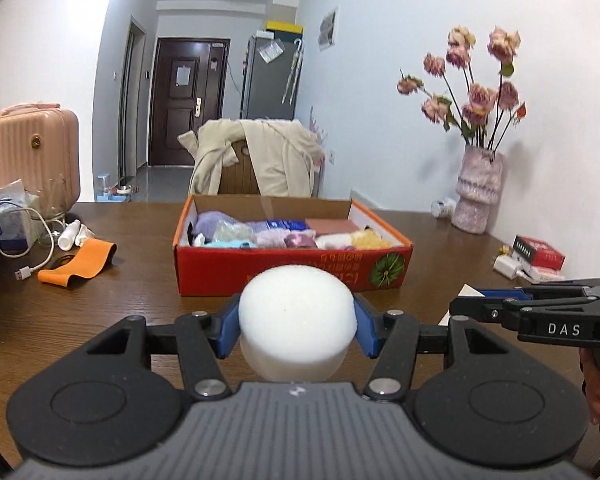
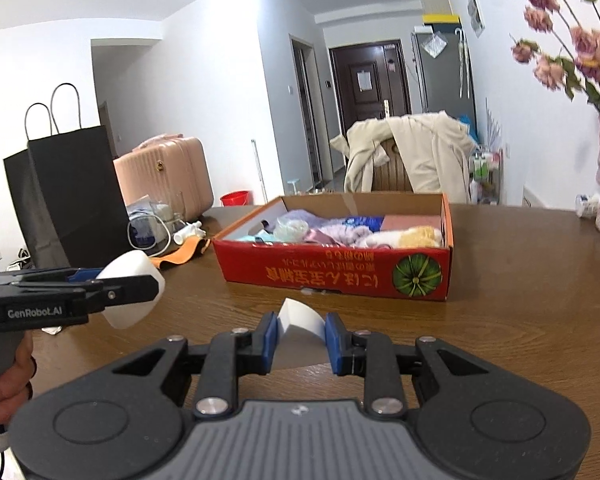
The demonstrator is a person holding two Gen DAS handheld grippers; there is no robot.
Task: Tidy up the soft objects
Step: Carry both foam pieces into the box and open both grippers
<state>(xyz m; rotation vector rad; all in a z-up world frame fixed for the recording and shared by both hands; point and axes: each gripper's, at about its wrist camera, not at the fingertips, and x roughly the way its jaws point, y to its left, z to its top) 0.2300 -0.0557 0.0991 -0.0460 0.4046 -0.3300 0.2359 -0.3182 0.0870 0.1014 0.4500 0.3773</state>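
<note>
Squarely between its blue pads, the left gripper [image 1: 296, 326] squeezes a rounded white foam sponge [image 1: 296, 320]. Narrower, the right gripper [image 2: 301, 340] pinches a thin wedge-shaped white foam piece [image 2: 300, 324]. Both hover above the wood-grain table [image 2: 520, 320], facing the red cardboard box [image 2: 340, 276] of plush items. Only the right view shows the black paper bag [image 2: 72, 196].

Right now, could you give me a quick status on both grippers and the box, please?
Left gripper shut on round white sponge. Right gripper shut on white wedge sponge. Red box ahead, open, already holding soft items. Nothing in the way.
</note>
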